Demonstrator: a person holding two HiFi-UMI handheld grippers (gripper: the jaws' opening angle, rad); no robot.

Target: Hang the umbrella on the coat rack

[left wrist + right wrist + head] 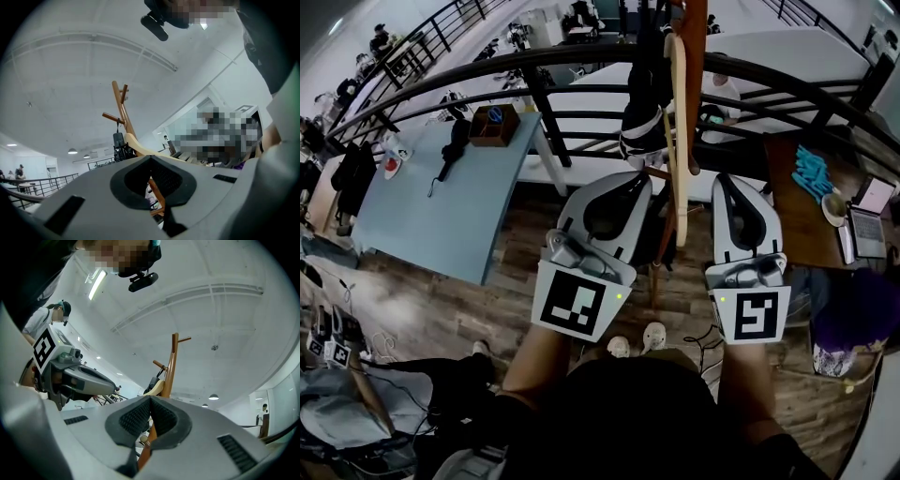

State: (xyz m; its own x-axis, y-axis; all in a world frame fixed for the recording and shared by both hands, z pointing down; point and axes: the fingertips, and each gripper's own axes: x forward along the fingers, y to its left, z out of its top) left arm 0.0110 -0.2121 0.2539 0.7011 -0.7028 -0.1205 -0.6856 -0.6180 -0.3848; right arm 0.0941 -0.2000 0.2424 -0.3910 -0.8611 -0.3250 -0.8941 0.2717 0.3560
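The black folded umbrella [642, 112] hangs from a peg of the wooden coat rack [694, 75], just beyond both grippers. In the left gripper view the umbrella [119, 146] dangles by its strap under a peg on the pole [123, 110]. My left gripper [639, 180] is shut with nothing between its pads, and its tip is just below the umbrella. My right gripper [724, 180] sits to the right of the pole. Its pads meet with nothing in them. From the right gripper view I see the rack [171, 364], the umbrella [153, 382] and the left gripper [79, 376].
A pale curved wooden hanger [678, 141] hangs on the rack. A black railing [581, 66] runs behind it. A light blue table [459, 216] with a wooden box [495, 125] stands at the left. At the right is a brown desk with a laptop [867, 220].
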